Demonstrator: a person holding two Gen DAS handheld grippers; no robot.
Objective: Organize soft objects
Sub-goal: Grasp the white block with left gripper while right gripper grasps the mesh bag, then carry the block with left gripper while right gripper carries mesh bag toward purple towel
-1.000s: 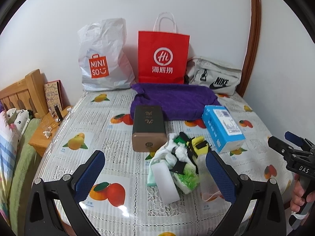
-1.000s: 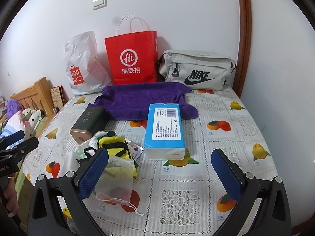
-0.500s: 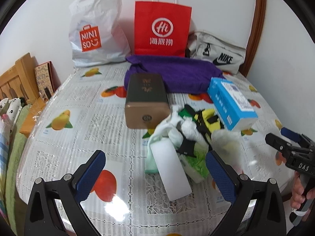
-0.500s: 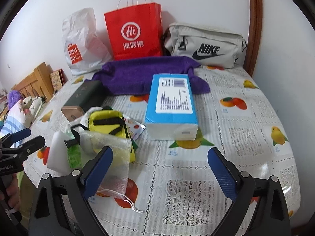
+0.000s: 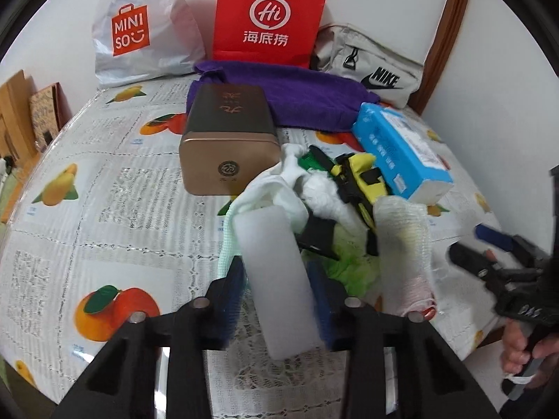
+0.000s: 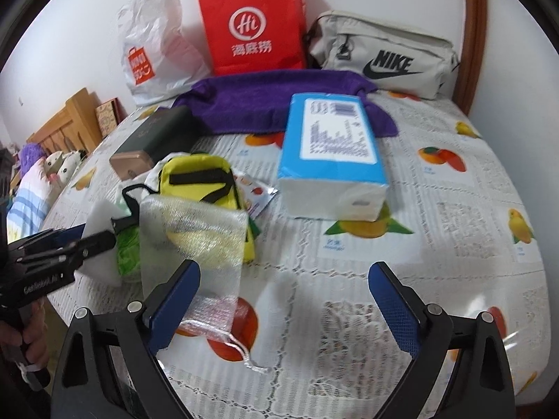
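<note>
A heap of soft things lies mid-table: a white sponge (image 5: 265, 237), a white cloth (image 5: 279, 188), a green cloth (image 5: 349, 265), a yellow pouch (image 6: 202, 181) with black straps, and a mesh bag (image 6: 195, 230). My left gripper (image 5: 276, 265) has its jaws closing on the sponge's near end, with a blue pad against each long side. The right gripper (image 6: 284, 272) stands open over bare tablecloth, nothing between its fingers. Its left pad is close to the mesh bag's near end. A hand holds it at the right edge of the left wrist view.
A brown tin box (image 5: 227, 139) and a blue tissue pack (image 6: 332, 146) flank the heap. Behind lie a purple towel (image 5: 307, 101), a red paper bag (image 5: 269, 17), a white plastic bag (image 5: 139, 28) and a grey Nike bag (image 6: 384, 56). A wooden bed frame (image 6: 66, 122) stands left.
Both grippers have sunk toward the table and tipped downward. The left jaws went from wide open to closed around the white sponge. The right jaws stayed wide.
</note>
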